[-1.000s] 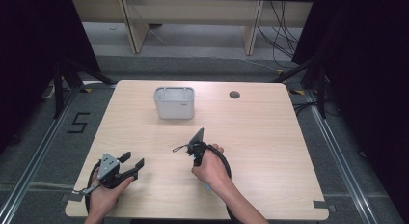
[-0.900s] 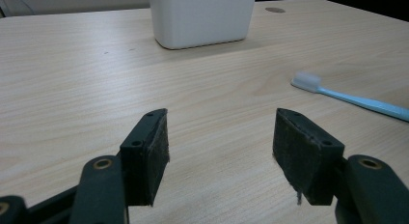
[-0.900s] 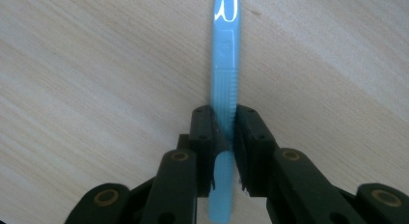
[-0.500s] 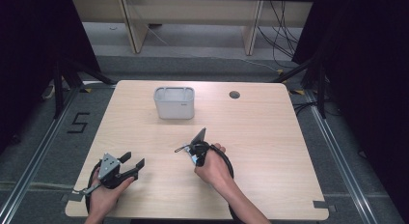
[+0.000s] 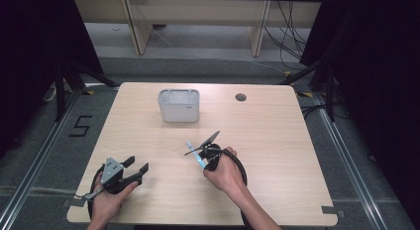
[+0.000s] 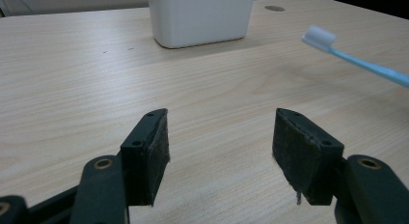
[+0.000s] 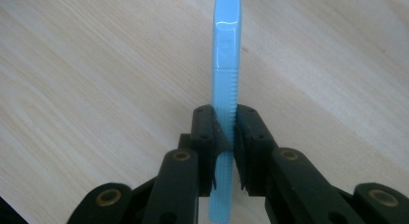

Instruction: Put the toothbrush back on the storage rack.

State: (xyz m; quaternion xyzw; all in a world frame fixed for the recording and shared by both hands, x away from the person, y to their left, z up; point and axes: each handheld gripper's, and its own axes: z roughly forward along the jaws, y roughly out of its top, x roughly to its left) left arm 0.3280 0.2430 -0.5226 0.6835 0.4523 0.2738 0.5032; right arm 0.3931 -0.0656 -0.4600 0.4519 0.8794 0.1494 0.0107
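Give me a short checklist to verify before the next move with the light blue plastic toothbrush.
1. Right claw shut on the light blue plastic toothbrush: ok.
2. Toothbrush lifted off the light wooden table: ok, seen from the left gripper view.
3. White rectangular plastic holder upright, top open: ok.
4. Path from toothbrush to holder free: ok.
5. Left claw open, apart from the toothbrush: ok.
6. Holder's inside empty: cannot tell.

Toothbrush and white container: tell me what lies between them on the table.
Nothing: in the high view only bare table separates the toothbrush, shut in the right gripper, from the white container.
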